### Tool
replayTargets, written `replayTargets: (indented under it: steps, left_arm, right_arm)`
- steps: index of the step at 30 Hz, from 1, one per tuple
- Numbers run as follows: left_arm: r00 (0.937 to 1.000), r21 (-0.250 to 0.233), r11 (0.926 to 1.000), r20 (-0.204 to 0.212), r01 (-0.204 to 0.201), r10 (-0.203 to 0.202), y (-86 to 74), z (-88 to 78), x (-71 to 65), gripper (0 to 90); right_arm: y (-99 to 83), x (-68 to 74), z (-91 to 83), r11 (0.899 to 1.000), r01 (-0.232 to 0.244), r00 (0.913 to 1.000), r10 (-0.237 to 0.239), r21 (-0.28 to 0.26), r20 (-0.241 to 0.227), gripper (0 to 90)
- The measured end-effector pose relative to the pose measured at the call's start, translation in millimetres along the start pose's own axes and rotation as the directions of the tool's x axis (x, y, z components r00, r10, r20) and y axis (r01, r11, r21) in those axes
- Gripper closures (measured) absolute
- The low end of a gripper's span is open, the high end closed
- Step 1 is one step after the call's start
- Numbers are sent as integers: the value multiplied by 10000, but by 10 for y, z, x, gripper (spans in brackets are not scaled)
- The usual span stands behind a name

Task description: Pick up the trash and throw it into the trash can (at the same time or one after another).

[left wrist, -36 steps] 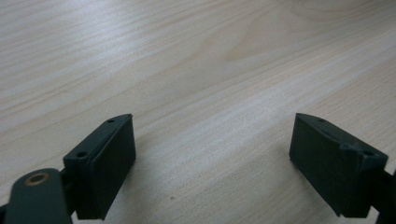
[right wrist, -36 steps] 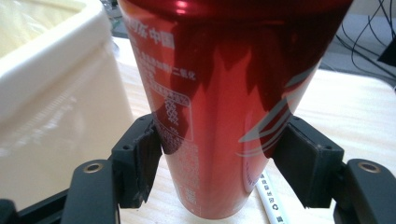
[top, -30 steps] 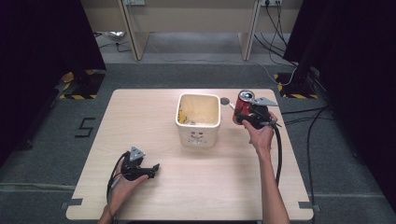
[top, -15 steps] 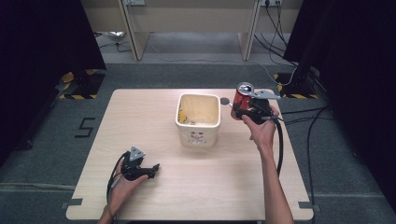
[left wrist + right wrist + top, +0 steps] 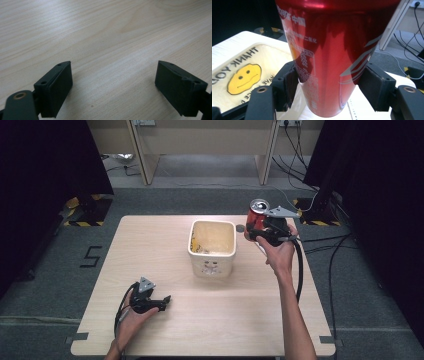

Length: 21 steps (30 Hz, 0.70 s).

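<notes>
My right claw (image 5: pixel 256 227) is clamped on the red can (image 5: pixel 257 215), held above the counter (image 5: pixel 150 250) just right of the bin (image 5: pixel 212 268) so it can tip in, while my left claw (image 5: pixel 161 302) rests apart, empty.

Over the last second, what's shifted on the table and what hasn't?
The right gripper, its jaws shut on the red can, has lifted the can higher and a little toward the cream bin. The grip has not changed. The left gripper stays low over the table with jaws open and nothing between them, and the bin has not moved.
</notes>
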<state>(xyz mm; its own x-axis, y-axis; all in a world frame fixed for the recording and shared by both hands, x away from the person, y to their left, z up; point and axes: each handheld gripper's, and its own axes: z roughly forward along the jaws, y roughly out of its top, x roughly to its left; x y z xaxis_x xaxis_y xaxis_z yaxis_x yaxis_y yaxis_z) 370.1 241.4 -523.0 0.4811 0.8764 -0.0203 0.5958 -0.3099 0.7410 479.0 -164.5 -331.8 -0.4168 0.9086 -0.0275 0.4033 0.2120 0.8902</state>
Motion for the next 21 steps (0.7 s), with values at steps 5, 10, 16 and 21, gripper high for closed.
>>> replayTargets:
  steps: [5,10,16,21]
  left_arm:
    - [10000,5,10000,0,-5,5,0,0,0,136]
    - [10000,2,10000,0,-2,2,0,0,0,136]
    - [10000,-1,10000,0,-3,3,0,0,0,136]
    - [10000,-16,10000,-10,-4,4,-1,1,0,136]
  right_arm:
    - [105,83,-13,9999,130,9998,-131,-76,-152,342]
    - [230,240,19,9993,260,9977,-277,-280,-620,341]
    - [281,401,118,9990,371,9932,-397,-263,-1096,341]
    - [303,532,219,9986,498,9893,-514,-156,-1366,342]
